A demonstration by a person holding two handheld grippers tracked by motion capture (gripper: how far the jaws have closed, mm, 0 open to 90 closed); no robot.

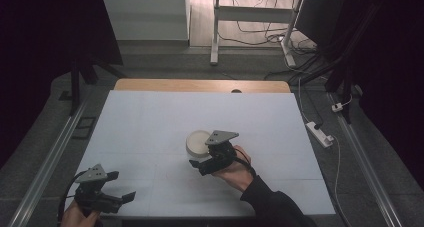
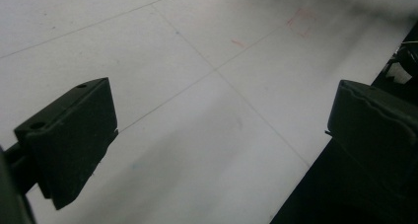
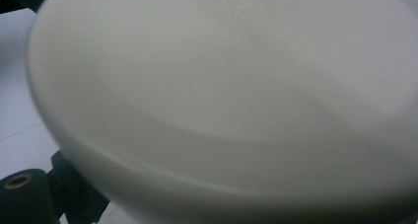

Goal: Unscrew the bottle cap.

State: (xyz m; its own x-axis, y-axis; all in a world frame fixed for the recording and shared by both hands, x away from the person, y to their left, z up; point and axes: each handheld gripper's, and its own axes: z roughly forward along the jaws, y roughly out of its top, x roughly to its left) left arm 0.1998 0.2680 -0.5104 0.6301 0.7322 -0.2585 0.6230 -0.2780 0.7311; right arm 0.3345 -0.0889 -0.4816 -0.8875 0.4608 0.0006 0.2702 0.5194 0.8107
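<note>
High view shows our right gripper (image 1: 200, 165) at the white tub (image 1: 198, 143) mid-table, grip unclear, left gripper (image 1: 122, 186) spread wide and idle; next we likely lift it.

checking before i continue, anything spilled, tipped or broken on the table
Nothing stands out. The white round container sits on the white table at the right gripper; no spill or damage shows. The left gripper hovers open near the table's front edge.
</note>
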